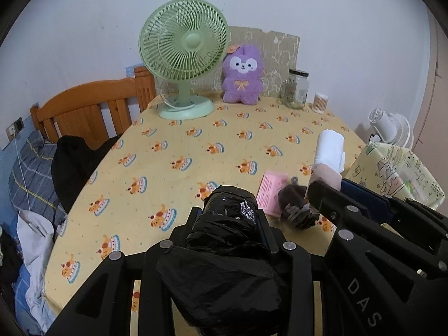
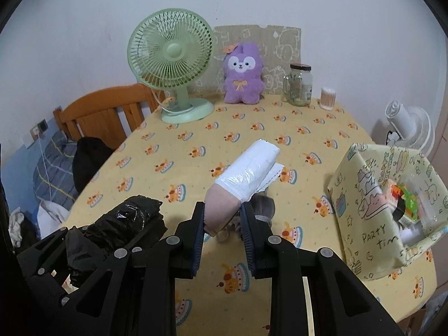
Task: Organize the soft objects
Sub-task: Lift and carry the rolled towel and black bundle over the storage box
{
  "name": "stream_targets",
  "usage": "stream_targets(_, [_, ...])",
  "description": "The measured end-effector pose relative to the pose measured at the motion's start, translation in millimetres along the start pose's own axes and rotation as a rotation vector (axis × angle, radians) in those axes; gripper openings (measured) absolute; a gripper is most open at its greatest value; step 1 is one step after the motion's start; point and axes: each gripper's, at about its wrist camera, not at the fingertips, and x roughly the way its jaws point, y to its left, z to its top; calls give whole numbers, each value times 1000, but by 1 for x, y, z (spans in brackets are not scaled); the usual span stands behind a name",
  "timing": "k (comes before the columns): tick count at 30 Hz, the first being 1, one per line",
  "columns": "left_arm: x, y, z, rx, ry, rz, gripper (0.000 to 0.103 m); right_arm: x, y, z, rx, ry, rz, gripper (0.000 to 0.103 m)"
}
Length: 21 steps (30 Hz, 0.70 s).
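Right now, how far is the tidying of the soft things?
Nothing looks put away yet. In hand: the left claw is shut on the black bag roll, and the right claw is shut on the white bag roll, both held above the table. Left: the dark fuzzy bundle and pink pad lie on the cloth; the patterned box stands at the right.

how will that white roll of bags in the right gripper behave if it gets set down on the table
The white roll of bags looks like thin plastic film, so probably light and slippery. Its round form may let it roll on the tablecloth. A loose edge hangs off one side, so it may unwind. The right gripper pinches its pink end, which looks soft.
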Motion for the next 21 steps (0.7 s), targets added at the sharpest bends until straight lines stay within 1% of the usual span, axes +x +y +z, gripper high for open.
stream_targets(8, [-21,-12,16,17,-50,0,37,-23,-5,16,-12,-54,9,28])
stream_targets(21, [-47,-32,43,47,-113,4,37,-54,-20,44,-1,-112,28,28])
